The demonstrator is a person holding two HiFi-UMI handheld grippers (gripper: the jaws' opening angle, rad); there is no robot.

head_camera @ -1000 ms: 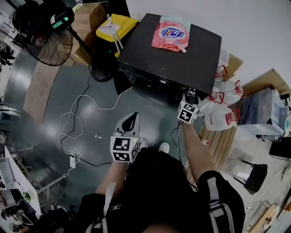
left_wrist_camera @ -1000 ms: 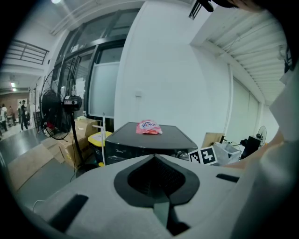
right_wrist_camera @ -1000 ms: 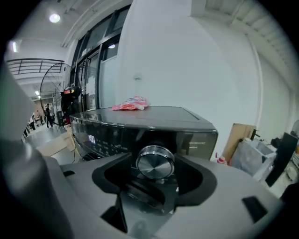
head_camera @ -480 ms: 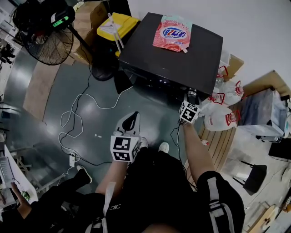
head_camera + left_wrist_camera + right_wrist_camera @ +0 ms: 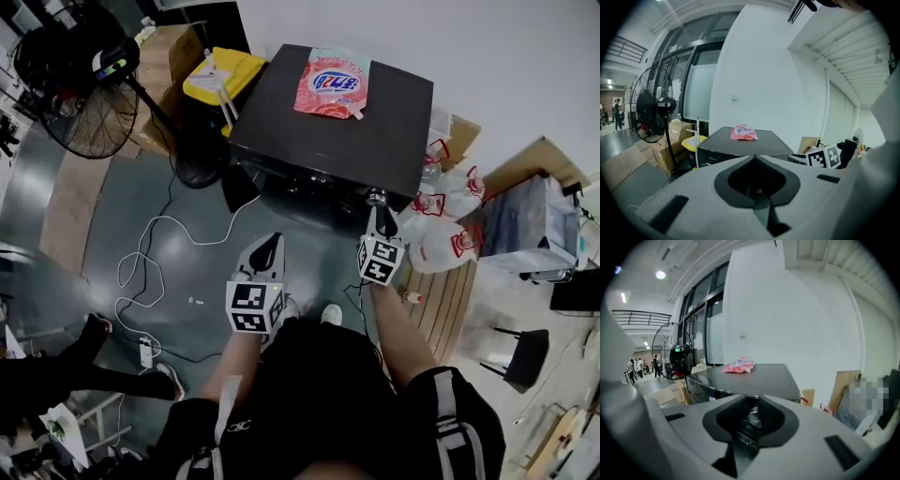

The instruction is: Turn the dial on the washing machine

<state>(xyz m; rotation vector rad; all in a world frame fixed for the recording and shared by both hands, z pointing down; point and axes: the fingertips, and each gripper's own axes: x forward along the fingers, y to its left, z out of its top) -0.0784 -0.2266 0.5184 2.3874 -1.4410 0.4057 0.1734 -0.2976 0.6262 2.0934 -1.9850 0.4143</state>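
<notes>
The black washing machine point(image 5: 356, 141) stands against the wall, with a pink detergent pouch point(image 5: 330, 84) on its lid. Its small silver dial point(image 5: 377, 198) sits at the front right corner. My right gripper point(image 5: 374, 208) reaches that dial. In the right gripper view the dial point(image 5: 753, 417) fills the narrow gap between the jaws of the right gripper point(image 5: 752, 398), which have just been closing onto it. My left gripper point(image 5: 270, 238) hangs shut and empty over the floor, apart from the machine. In the left gripper view the left gripper point(image 5: 754, 156) has its tips meeting, and the machine point(image 5: 740, 147) lies ahead.
White plastic bags point(image 5: 445, 220) and a wooden pallet point(image 5: 450, 291) lie right of the machine. A standing fan point(image 5: 84, 94), a yellow bin point(image 5: 220, 75) and cardboard boxes stand to its left. Cables point(image 5: 150, 272) trail over the floor. Another person's legs point(image 5: 66, 375) show at lower left.
My right gripper has risen to the dial and its jaws have narrowed. The left gripper has kept still. Another person has walked into view at the lower left.
</notes>
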